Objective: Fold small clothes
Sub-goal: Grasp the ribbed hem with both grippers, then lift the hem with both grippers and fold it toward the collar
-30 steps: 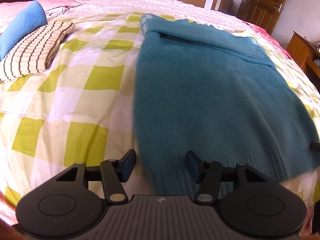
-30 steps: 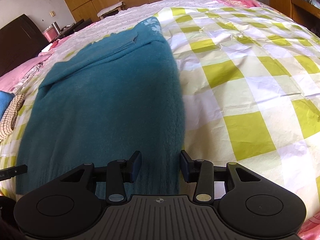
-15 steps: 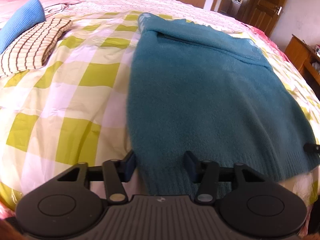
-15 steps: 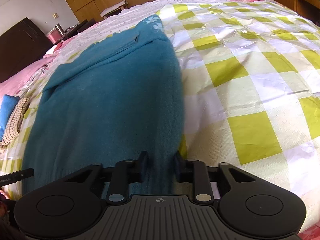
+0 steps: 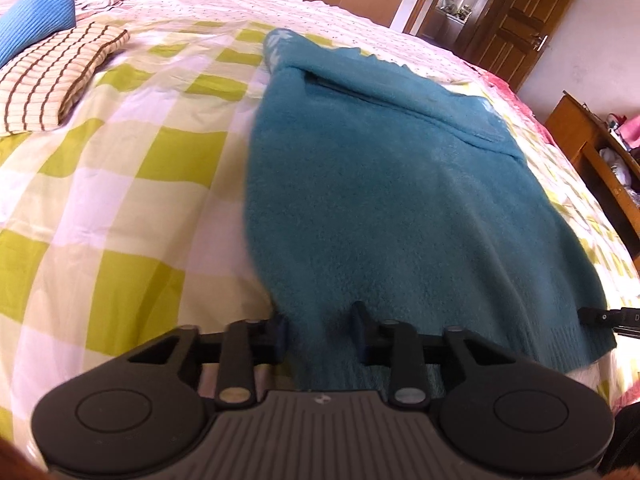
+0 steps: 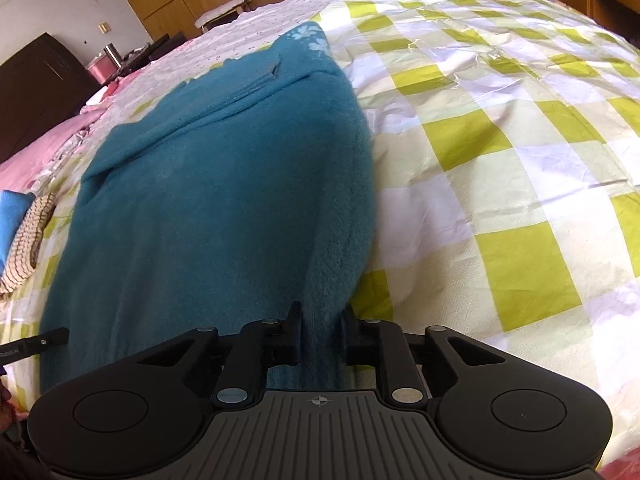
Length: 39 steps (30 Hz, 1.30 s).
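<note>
Left gripper [image 5: 320, 330]: I had it pinching the teal sweater [image 5: 384, 184] hem corner.
Right gripper [image 6: 320, 334]: I clamped the opposite corner.
Bed [image 6: 500, 184]: checked sheet underneath.

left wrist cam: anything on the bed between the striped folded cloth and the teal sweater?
Nothing: only bare green-checked bedsheet separates the brown-striped folded cloth from the fuzzy teal sweater, in the left wrist view.

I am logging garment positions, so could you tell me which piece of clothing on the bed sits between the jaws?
The teal sweater; the folded striped garment and blue one lie apart.
</note>
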{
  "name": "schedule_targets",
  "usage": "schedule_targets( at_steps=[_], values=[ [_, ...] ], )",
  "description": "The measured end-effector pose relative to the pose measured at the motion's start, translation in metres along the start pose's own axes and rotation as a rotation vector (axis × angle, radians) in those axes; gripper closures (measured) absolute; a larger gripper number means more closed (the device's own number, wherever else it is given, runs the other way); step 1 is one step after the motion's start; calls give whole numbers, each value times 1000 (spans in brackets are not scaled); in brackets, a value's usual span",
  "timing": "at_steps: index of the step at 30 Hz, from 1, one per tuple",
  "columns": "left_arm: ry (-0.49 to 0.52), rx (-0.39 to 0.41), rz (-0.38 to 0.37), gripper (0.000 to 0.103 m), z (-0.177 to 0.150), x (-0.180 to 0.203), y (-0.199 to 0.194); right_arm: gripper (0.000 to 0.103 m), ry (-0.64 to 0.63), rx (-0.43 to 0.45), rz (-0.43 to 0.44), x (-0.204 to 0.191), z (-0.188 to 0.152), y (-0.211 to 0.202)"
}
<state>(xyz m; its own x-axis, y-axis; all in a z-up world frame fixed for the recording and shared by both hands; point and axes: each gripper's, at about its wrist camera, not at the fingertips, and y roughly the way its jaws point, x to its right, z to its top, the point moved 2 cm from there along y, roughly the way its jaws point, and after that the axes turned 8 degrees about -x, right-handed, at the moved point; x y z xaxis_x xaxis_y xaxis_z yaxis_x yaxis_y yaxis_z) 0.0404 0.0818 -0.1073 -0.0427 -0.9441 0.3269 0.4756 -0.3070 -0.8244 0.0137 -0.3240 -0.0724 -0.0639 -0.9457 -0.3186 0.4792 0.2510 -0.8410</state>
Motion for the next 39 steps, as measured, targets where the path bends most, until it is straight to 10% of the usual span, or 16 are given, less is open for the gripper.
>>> schedule_targets(
  at_steps=[11,22,39],
  values=[
    [-285,91,-349,88,29,-28,-28,92,180,208,389,-7,17,-64],
    [-352,210,-442,88,132,-16,-22,92,271,306,588,-2,114,-53],
    [-452,251,-316,88,289,-56,113,92,344,336,352,-4,293,82]
  ],
)
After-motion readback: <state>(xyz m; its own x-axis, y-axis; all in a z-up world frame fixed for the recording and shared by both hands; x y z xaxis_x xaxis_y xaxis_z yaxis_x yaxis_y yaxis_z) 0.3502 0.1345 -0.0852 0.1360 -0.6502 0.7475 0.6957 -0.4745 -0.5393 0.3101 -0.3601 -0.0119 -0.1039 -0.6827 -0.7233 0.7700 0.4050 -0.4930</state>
